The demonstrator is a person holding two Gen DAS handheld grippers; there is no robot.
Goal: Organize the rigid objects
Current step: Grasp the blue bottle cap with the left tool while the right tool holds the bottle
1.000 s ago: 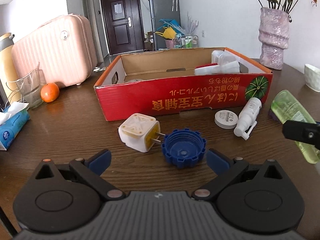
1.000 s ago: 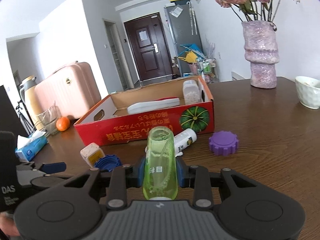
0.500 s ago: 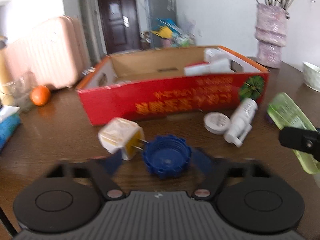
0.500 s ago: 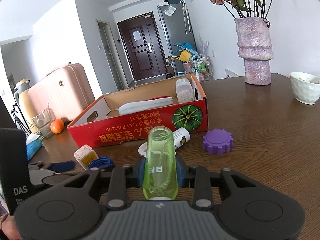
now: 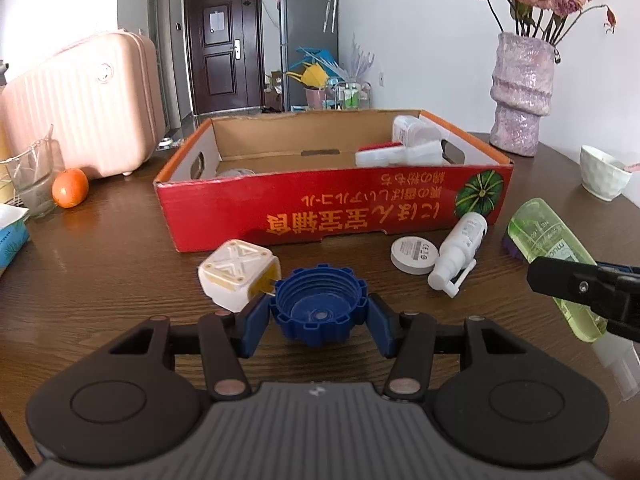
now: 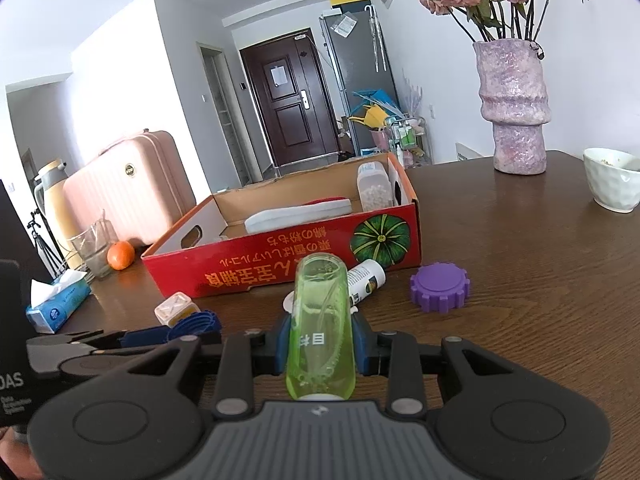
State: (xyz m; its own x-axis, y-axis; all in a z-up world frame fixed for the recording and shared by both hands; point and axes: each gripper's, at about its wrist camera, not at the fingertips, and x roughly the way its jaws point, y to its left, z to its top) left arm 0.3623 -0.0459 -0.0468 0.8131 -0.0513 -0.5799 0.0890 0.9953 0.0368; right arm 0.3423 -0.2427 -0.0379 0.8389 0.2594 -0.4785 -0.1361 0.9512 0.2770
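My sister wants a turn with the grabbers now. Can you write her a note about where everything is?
Left gripper: jaws have just closed on the blue cap, which sits on the table beside the white plug.
Right gripper: shut on the green bottle.
Done: a white pill bottle and a long white item lie in the red box.
Left: both held things, plug, white spray bottle, round white tin, purple cap.
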